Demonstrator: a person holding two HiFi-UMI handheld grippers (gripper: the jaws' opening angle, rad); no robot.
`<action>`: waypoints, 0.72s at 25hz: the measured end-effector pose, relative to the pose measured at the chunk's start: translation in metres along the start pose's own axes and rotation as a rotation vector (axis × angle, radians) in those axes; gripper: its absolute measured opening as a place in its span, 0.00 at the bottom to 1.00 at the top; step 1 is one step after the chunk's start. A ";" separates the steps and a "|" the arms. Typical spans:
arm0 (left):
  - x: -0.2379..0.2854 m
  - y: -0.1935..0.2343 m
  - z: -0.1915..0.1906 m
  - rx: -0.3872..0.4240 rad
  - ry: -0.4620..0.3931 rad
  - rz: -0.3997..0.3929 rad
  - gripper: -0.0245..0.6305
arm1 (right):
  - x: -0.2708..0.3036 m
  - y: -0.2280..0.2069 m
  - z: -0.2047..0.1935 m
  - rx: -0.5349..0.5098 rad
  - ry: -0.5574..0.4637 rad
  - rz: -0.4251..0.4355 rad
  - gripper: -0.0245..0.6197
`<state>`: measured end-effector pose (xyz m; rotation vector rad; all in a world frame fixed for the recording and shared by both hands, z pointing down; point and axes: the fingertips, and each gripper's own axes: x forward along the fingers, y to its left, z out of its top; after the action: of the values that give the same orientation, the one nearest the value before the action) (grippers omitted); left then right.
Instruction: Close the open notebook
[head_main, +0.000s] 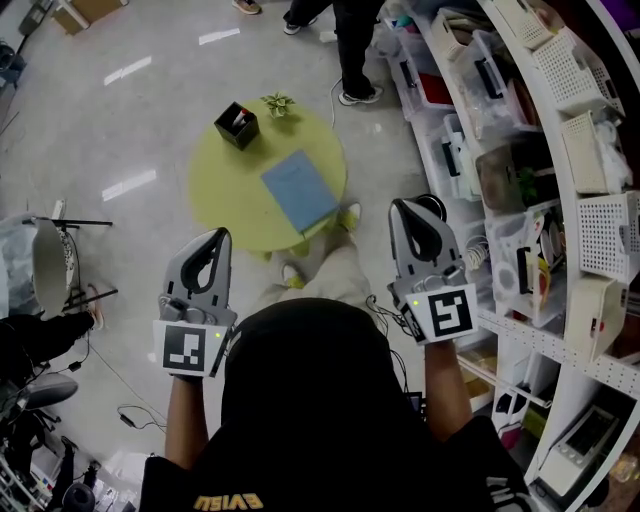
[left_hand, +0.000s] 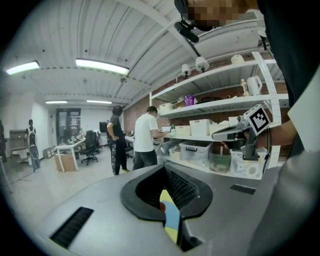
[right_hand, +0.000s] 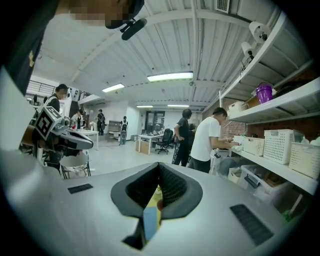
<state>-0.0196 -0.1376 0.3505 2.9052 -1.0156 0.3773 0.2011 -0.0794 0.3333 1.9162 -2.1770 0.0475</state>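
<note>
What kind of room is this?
Probably a workshop or lab-style office: long white shelves packed with plastic storage bins, and desks with office chairs farther back under strip lights.

Flat rectangular notebook with a plain light-blue cover (head_main: 299, 188): closed, cover up, lying flat on the round yellow-green table (head_main: 225, 190). Sits on the right half of the tabletop in the head view, turned askew, with the long sides running from upper left to lower right. Lower right corner close to the table's rim, with a paler strip showing along that edge. Well apart from the black box (head_main: 237, 125) and the small green plant (head_main: 278, 103) at the far side. Untouched on all sides. Visible in both gripper views only as a narrow blue sliver against yellow-green.
</note>
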 end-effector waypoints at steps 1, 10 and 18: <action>-0.003 0.004 0.000 -0.001 0.002 0.010 0.06 | 0.000 -0.001 0.000 0.000 -0.001 -0.001 0.04; -0.016 0.014 -0.001 -0.032 0.008 0.011 0.06 | 0.003 0.007 0.008 -0.039 0.021 0.019 0.04; -0.019 0.001 -0.025 -0.031 0.035 -0.044 0.06 | 0.015 0.025 0.049 -0.268 0.017 0.126 0.04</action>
<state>-0.0401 -0.1237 0.3697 2.8773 -0.9422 0.4042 0.1668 -0.0992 0.2923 1.6261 -2.1644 -0.1953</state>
